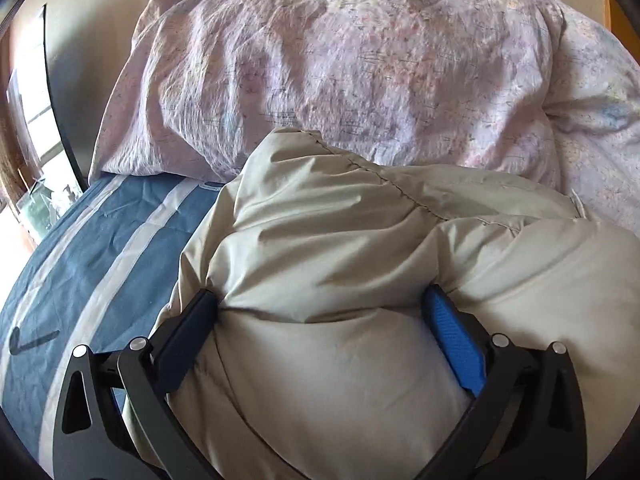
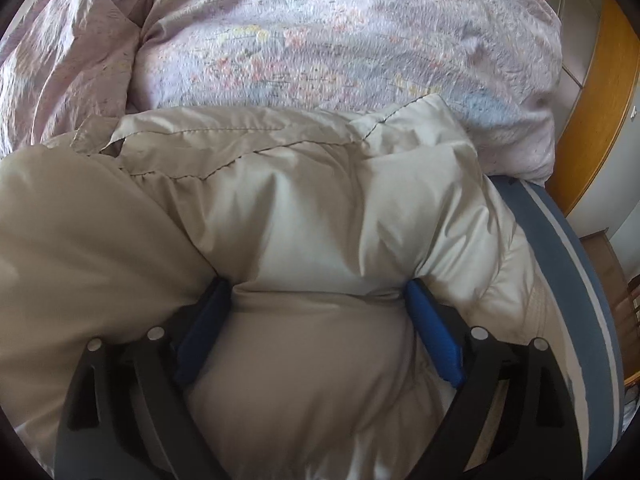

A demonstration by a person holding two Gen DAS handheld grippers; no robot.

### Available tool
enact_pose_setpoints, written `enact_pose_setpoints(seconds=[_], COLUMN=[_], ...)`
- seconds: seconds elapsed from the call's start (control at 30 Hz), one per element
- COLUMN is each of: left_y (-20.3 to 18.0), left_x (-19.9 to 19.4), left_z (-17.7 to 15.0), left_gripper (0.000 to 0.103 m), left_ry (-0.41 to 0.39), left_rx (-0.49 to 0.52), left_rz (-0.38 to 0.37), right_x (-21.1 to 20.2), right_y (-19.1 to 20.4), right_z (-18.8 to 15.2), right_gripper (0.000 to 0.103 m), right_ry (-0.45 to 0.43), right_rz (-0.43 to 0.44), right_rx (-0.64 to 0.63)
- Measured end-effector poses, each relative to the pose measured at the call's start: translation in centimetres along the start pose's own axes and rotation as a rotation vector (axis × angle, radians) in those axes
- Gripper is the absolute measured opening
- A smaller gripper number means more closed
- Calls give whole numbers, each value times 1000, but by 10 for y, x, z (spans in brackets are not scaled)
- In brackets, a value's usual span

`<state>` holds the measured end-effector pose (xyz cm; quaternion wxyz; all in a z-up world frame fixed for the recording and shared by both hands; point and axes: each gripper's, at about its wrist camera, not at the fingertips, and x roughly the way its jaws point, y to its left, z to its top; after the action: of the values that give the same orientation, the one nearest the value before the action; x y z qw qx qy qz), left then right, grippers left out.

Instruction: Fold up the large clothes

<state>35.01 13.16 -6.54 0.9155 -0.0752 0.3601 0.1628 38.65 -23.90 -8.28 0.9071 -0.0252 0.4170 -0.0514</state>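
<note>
A puffy beige padded jacket (image 1: 360, 220) lies bunched on a bed, its stitched seams running across the top. In the left wrist view my left gripper (image 1: 320, 292) straddles a thick bulge of it, and both pads dig into the fabric, which creases around the fingertips (image 1: 434, 300). The right wrist view shows the same jacket (image 2: 300, 200). There my right gripper (image 2: 318, 283) stands wide around another fat fold, its blue pads (image 2: 424, 316) pressed into the padding on either side. The lower part of the jacket is hidden under the grippers.
A crumpled pink floral duvet (image 1: 340, 60) (image 2: 320, 40) is heaped right behind the jacket. A blue sheet with pale stripes (image 1: 100, 240) (image 2: 560, 240) covers the mattress. A window (image 1: 36, 120) is at the left, and wooden furniture (image 2: 600, 100) stands beyond the bed's right edge.
</note>
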Motion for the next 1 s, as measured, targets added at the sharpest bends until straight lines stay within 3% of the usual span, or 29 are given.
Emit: enact_pose_setpoints(seconds=[0.1,0.23,0.33,0.4,0.53,0.6,0.77,1.0], left_y=[4,20,48,72,104,111,102,92], left_x=[-3,-41,-72,-83,-80,-70,-57,-47], left_z=[-1,-12,-26,-40,-64,-73,-83,-84], left_gripper=[102,102,102,102,102,101,93,82], left_ry=[12,12,21,49,134,173,251,246], left_rx=[13,-53,-154,-239,-427,-507,-617,-698], left_rz=[18,-115,-210,-258,-322,-380,-465,-488], right_x=[-11,-51,-77,-81,-55,-43,-37,-28], right_y=[-9,-58,-117,-144,-176,-179,-171,-170], right_z=[-1,-14,-40,-56,-78,-86,-100,-101], right_gripper=[84,83,84,84,78,73,72,68], right_ry=[18,-2,-12,1,112,154,177,148], right_rz=[35,191,285,295,392,432,481,529], right_rx=[21,224,487,610,787,842,896,924])
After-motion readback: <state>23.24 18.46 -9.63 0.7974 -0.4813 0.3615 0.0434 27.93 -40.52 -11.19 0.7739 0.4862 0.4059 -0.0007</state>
